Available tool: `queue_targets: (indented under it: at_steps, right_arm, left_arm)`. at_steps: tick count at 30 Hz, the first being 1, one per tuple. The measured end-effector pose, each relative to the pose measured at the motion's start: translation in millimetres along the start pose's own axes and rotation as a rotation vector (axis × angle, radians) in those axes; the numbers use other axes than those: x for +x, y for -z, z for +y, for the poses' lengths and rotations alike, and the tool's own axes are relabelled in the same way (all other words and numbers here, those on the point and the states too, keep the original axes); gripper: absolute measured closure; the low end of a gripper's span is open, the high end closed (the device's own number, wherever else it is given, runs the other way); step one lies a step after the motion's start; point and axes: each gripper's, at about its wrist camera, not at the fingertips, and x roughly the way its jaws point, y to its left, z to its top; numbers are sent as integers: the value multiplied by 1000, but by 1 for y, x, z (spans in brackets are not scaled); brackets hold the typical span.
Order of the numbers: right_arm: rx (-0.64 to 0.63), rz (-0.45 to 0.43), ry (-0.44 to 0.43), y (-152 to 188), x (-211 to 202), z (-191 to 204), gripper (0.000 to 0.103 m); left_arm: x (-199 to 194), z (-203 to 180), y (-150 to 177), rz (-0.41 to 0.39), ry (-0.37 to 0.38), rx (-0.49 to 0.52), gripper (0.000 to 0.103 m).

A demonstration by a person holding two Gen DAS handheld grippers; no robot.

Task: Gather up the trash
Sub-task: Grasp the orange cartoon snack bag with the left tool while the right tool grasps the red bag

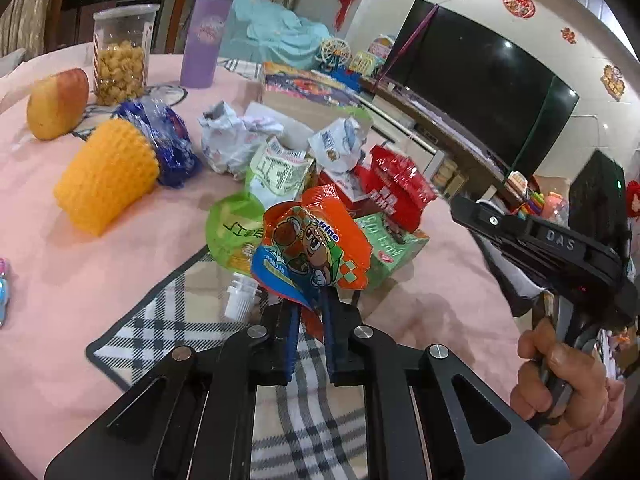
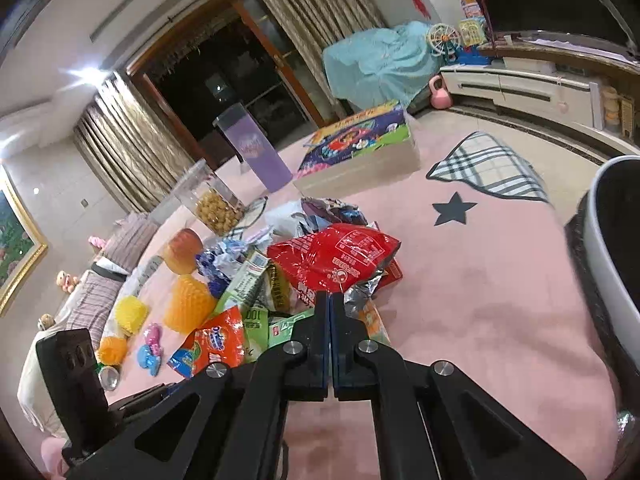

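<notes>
- Left wrist: left hand-held gripper [image 1: 311, 312] clamped on orange snack wrapper [image 1: 316, 248], lifted at the near edge of the trash pile [image 1: 280, 160] on the pink bench [image 1: 80, 280].
- Right wrist: right hand-held gripper [image 2: 331, 300] fully closed, pinching the red snack bag [image 2: 336, 256] by its lower edge, mid-pile.

Pink tablecloth [image 2: 480, 300] bare right of wrapper pile [image 2: 320, 264]; bin rim [image 2: 612, 248] blocks far right; orange foam net [image 1: 106, 176] and apple [image 1: 58, 104] crowd left.

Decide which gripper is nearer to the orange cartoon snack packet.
Left. The left gripper has its jaws shut on the orange snack packet. The right gripper sits apart, its jaws at the red bag.
</notes>
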Motion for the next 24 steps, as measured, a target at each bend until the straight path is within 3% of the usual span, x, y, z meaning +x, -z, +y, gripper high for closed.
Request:
queue_targets:
  at_steps: [3,7,8,9,11,16,17,18,20,24]
  right_arm:
    - [4,-16,5,4,-15,-1,103]
    - [34,18,11,2,-9,-7,92]
    - [41,23,16,1,-3,-9,77]
    - [41,26,13,1,1,-8,52]
    - [17,21,10,-1,13,-2,35]
    - [-52,27,30,-8,41,13,36]
    - [-71,30,37,-9,47,16,43]
    - [-85,40,41,-9,51,19,66]
    - [-99,60,36,-9,58,20,97]
    - [-93,20,23,-6,41,17,102]
  left_arm:
    - [-9,-5,3,-17,-1,21,94]
    - [-16,-6,7,-25,4,10,94]
    - [-18,-5,8,-27,0,10,94]
    - [-19,-4,9,-29,-4,10,94]
    - [-22,-2,11,-30,-7,2,94]
    - [-25,1,12,-27,-17,4,94]
    - [-25,1,12,-26,-18,3,94]
    - [-24,1,11,-24,-19,1,94]
    - [-24,1,12,-21,-19,1,94]
    - [-25,-1,9,-26,-15,7,94]
